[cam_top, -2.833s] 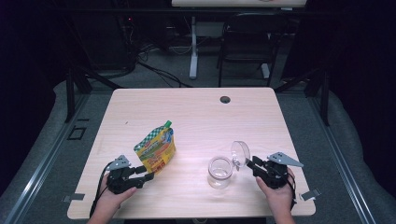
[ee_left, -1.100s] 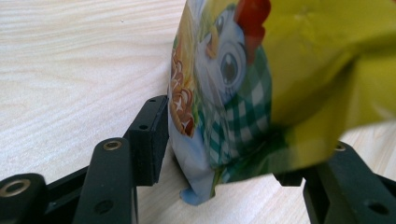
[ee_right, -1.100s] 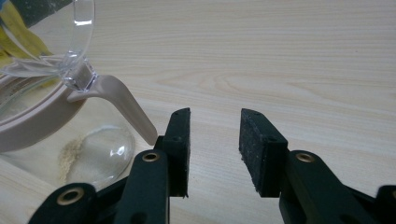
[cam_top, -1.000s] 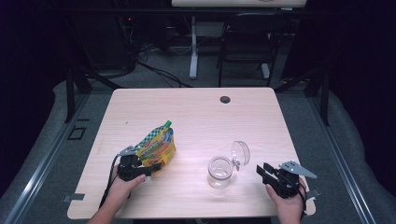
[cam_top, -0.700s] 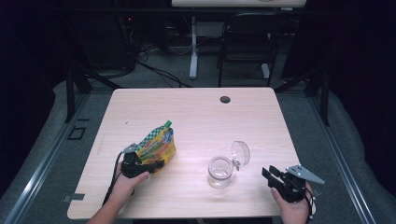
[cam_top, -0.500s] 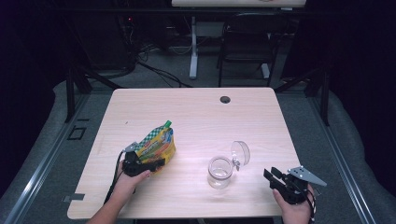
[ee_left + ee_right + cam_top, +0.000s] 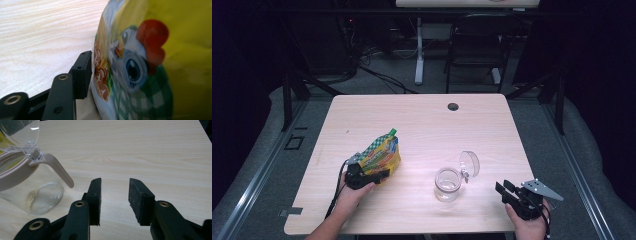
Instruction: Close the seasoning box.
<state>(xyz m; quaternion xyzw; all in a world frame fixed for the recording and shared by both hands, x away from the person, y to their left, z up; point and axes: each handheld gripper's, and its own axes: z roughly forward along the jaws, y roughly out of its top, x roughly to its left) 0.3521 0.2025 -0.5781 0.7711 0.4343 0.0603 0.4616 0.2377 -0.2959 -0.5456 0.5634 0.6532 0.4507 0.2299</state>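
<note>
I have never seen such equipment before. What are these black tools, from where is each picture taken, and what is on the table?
There is no machine here: a person holds a hand tool with two fingers in each hand. The high view looks down on the table from above the person's side. The other two pictures come from small cameras riding on each tool, looking along its fingers.

On the table stand a colourful pouch and a clear jar with its hinged lid open. A little powder lies at the jar's bottom.

The left gripper is at the pouch, and its fingers have just been closing around it. In the left gripper view one finger is very near the pouch; whether it presses yet, I cannot tell. The right gripper is open and empty, beside the jar.
</note>
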